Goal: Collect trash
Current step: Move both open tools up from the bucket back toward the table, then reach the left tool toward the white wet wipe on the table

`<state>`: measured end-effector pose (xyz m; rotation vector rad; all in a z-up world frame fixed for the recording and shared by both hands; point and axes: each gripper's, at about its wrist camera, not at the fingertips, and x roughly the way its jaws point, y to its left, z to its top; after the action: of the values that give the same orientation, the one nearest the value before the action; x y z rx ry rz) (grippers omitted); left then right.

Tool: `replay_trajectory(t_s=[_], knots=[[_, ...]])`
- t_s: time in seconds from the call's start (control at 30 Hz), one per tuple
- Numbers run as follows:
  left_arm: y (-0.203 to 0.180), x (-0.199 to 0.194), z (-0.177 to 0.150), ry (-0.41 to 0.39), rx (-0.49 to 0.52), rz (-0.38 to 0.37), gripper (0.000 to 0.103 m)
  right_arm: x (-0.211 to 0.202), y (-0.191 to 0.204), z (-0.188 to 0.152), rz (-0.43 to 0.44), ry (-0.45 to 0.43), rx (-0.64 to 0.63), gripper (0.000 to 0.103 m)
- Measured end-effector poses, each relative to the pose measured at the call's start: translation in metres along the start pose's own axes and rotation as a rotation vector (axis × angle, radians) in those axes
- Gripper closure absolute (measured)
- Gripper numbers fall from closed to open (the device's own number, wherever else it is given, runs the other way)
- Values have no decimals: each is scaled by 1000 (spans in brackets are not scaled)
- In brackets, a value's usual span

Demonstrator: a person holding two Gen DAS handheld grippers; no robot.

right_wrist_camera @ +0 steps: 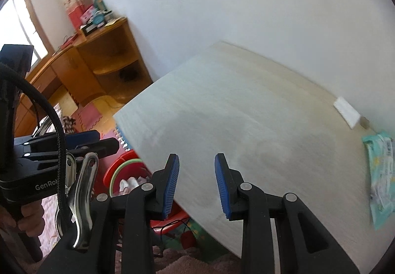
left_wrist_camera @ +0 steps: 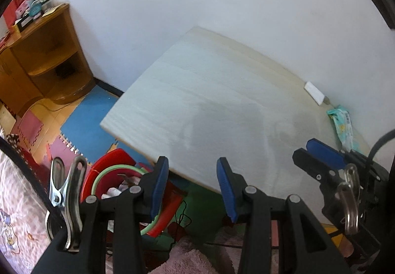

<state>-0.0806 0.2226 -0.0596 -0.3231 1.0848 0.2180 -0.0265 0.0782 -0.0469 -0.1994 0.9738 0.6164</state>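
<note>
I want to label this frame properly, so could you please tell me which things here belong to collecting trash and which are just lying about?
Job:
red bin with crumpled paper
left gripper, open
right gripper, open

Lying about:
wipes pack
white block
wooden shelf

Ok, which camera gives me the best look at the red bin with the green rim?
The left wrist view: the red bin sits on the floor beside the table, with its rim and the white scraps inside visible. The right wrist view shows the bin smaller, half hidden behind the tongs.
</note>
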Motion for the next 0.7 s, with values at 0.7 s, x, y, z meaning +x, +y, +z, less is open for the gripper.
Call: replay_trajectory(t_s=[0.7], knots=[[-115, 4, 25, 18, 150, -76, 60, -63, -113, -16, -93, -88, 193, 72]])
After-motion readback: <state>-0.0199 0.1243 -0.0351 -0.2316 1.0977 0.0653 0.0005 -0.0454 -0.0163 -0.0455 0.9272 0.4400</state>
